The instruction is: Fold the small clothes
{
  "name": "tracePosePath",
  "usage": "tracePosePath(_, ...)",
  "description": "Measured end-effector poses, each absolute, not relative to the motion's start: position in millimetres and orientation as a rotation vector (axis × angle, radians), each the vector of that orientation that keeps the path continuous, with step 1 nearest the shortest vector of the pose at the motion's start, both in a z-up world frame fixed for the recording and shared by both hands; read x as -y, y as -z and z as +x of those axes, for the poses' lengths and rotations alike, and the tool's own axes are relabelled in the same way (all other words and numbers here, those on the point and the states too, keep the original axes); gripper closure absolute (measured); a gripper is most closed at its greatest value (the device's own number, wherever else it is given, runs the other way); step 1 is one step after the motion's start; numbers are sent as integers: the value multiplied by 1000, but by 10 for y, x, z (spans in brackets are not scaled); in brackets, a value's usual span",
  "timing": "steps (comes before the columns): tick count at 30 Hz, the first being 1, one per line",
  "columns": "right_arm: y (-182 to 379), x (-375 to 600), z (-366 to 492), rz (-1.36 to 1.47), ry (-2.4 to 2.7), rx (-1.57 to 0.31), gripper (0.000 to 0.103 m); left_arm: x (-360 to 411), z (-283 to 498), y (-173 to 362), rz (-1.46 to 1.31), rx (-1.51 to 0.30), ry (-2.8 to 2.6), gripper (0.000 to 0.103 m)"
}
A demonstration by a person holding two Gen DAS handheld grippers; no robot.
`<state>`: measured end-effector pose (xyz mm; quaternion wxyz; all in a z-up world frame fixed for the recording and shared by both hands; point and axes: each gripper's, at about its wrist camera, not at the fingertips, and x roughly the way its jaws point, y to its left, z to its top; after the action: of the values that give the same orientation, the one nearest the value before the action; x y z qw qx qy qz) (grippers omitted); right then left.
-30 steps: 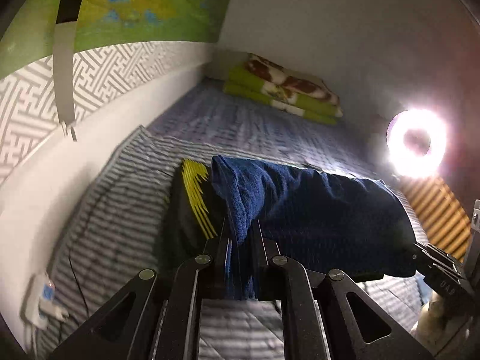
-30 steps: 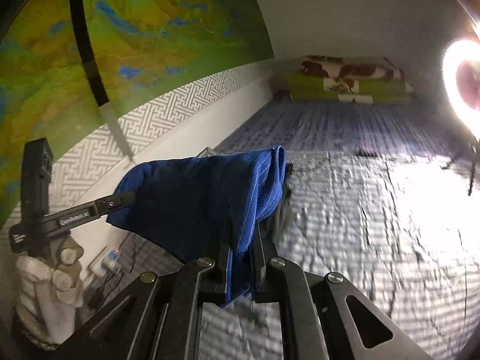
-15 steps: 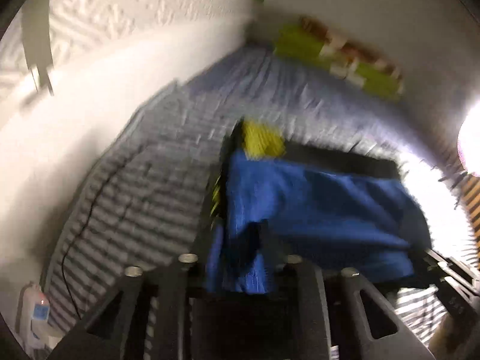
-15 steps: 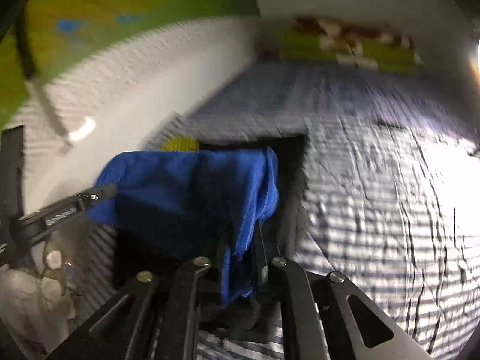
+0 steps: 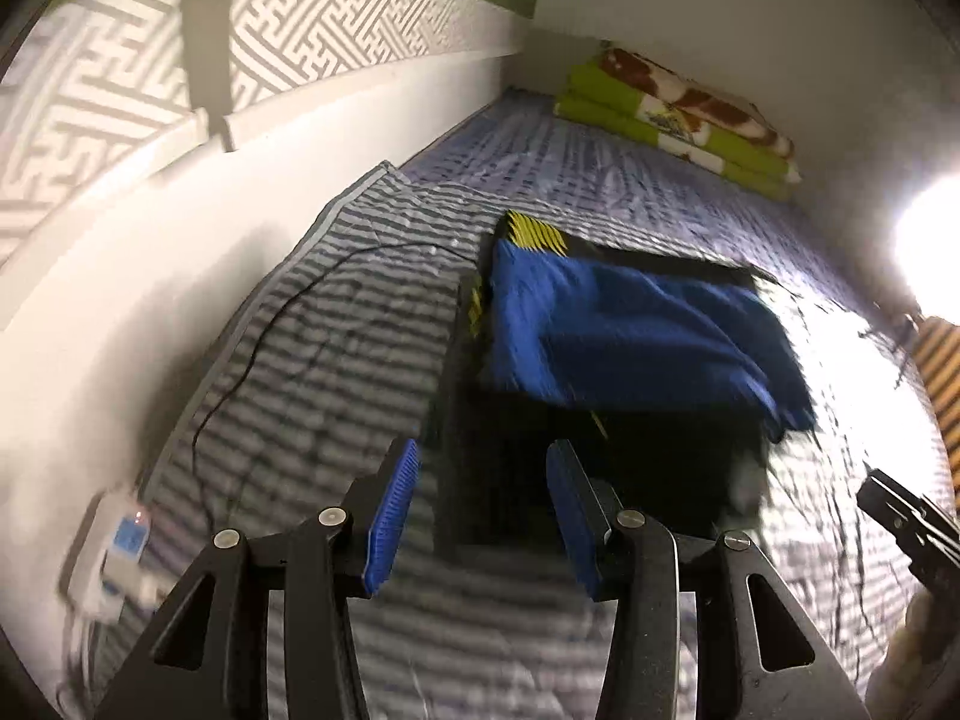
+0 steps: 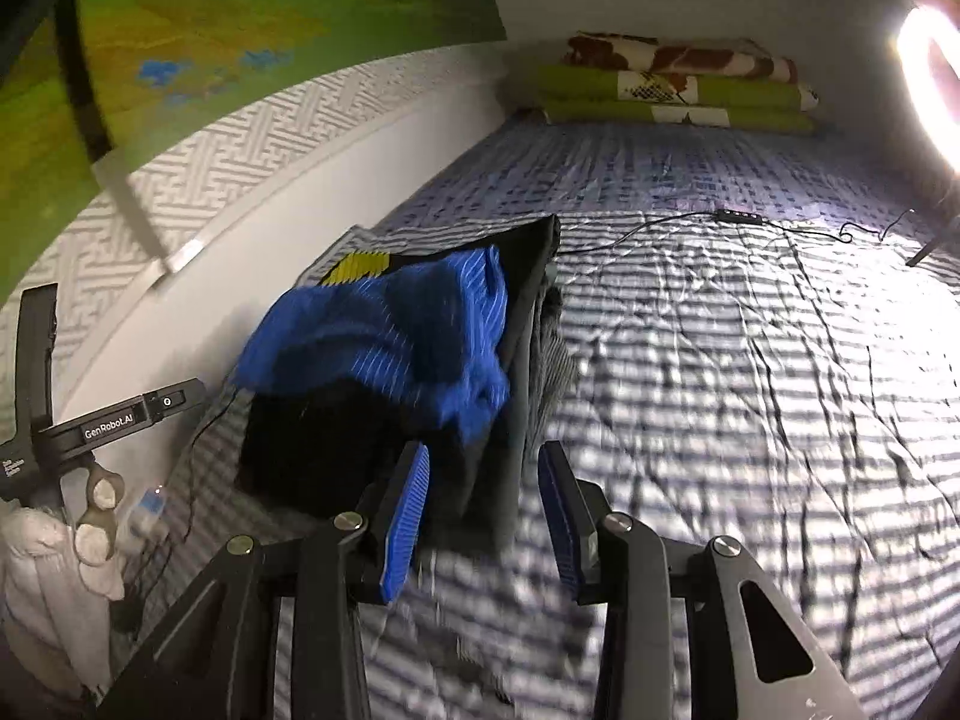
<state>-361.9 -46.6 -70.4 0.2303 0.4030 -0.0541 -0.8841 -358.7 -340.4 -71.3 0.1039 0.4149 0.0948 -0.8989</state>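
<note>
On the striped bed (image 5: 336,324), the left tool (image 5: 477,516) hangs wide and empty, the blue garment (image 5: 624,330) lying ahead and slightly right of it atop a black garment (image 5: 600,456), long axis running left to right. The right tool (image 6: 483,513), also wide and empty, sits just behind the blue cloth's near edge, and looks the nearer.

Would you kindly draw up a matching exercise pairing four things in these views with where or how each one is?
Things:
1. blue garment
2. folded green blanket
3. left gripper
4. ring light

Places or states:
A. far end of the bed, against the wall
B. open, holding nothing
C. lying on the black and yellow garment
D. glowing at the right edge

Pairs: 1-C, 2-A, 3-B, 4-D
</note>
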Motion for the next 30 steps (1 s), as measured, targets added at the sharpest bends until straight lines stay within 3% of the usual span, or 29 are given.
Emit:
tracePosePath(3,624,323,-3258,1121,2408,154,68,3142,-3149,624,1214,-267,2673,54)
tracePosePath(5,555,199,-3009,1117,2392,175,68,2915,-2846,528,1193,-257,2700,47)
tracePosePath(12,282,-212,-2040,1043,2386,147,68,2014,-1905,200,1136,-156,2766,45)
tracePosePath(22,-39,-705,-871,926,2413,89,68,1035,-670,-168,1000,-172,2885,24)
tracePosePath(27,-85,-842,-452,887,2444,75,68,728,-182,-235,969,-151,2892,19)
tracePosePath(30,-47,-913,-224,895,2448,83,62,612,53,-208,963,-157,2889,15)
